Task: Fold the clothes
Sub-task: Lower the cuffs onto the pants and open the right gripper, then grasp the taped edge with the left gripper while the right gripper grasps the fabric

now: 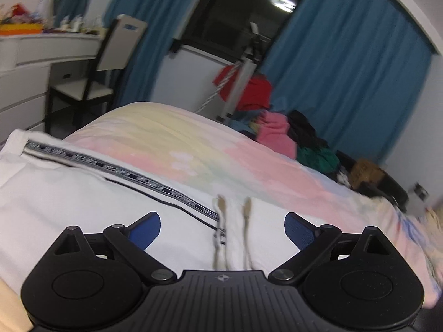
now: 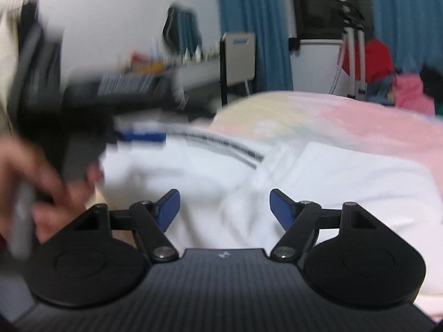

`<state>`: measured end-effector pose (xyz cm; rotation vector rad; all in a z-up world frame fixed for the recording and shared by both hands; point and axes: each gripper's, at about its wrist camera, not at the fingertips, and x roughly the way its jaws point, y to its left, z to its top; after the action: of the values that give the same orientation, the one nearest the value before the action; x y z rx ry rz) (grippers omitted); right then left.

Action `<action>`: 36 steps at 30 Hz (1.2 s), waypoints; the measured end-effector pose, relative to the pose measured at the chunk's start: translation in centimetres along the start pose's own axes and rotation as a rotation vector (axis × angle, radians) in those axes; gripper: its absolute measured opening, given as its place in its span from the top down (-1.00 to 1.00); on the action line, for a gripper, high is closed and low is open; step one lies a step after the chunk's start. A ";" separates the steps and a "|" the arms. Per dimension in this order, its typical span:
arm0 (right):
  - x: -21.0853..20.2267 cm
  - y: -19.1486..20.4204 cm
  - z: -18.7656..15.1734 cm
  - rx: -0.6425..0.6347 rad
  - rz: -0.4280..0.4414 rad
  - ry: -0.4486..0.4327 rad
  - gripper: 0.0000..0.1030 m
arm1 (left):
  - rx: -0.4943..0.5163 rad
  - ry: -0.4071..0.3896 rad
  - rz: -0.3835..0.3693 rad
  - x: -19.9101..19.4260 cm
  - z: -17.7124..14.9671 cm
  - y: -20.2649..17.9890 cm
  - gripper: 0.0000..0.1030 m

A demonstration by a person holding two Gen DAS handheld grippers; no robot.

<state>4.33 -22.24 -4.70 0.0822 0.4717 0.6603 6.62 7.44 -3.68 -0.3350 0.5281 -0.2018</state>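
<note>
A white garment (image 1: 83, 199) with a dark patterned stripe (image 1: 116, 170) and two beige drawstrings (image 1: 246, 210) lies spread on the bed. My left gripper (image 1: 222, 228) is open just above it, the drawstrings between its blue pads, holding nothing. In the right wrist view the same white garment (image 2: 346, 182) lies below my right gripper (image 2: 224, 207), which is open and empty. The left gripper (image 2: 83, 105) shows there blurred at the left, held in a hand (image 2: 33, 182); its stripe (image 2: 229, 144) runs toward it.
A pastel pink and yellow bedsheet (image 1: 216, 152) covers the bed. A heap of coloured clothes (image 1: 279, 127) lies at the far right edge. A chair (image 1: 97, 63), white dresser (image 1: 25, 66), tripod stand (image 1: 243, 69) and blue curtains (image 1: 346, 63) stand behind.
</note>
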 end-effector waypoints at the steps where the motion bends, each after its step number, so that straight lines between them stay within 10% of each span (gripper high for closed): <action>1: -0.6 -0.9 0.4 0.067 0.004 -0.026 -0.43 | 0.023 0.007 -0.016 -0.2 -0.2 -0.4 -0.86; 6: 0.6 -7.0 1.6 0.406 -0.135 -0.011 -0.44 | 0.122 0.077 -0.093 0.6 -1.7 -2.9 -0.73; 11: 4.0 -11.1 3.4 0.483 -0.216 0.060 -0.46 | 0.128 0.151 -0.164 3.7 -3.7 -4.0 -0.49; 27: 18.5 -8.8 8.7 0.150 -0.359 0.377 -0.16 | 0.049 0.264 -0.276 9.9 -5.3 -1.4 0.37; 33: 18.3 -8.0 7.8 0.056 -0.429 0.393 0.86 | 0.078 0.301 -0.259 10.8 -5.6 -1.4 0.86; 36: 16.5 -7.7 8.3 0.046 -0.434 0.323 0.86 | 0.056 0.280 -0.263 10.3 -5.3 -1.0 0.88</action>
<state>23.82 -17.62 -5.51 -0.0847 0.7890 0.2342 12.42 2.35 -12.33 -0.3225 0.7529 -0.5226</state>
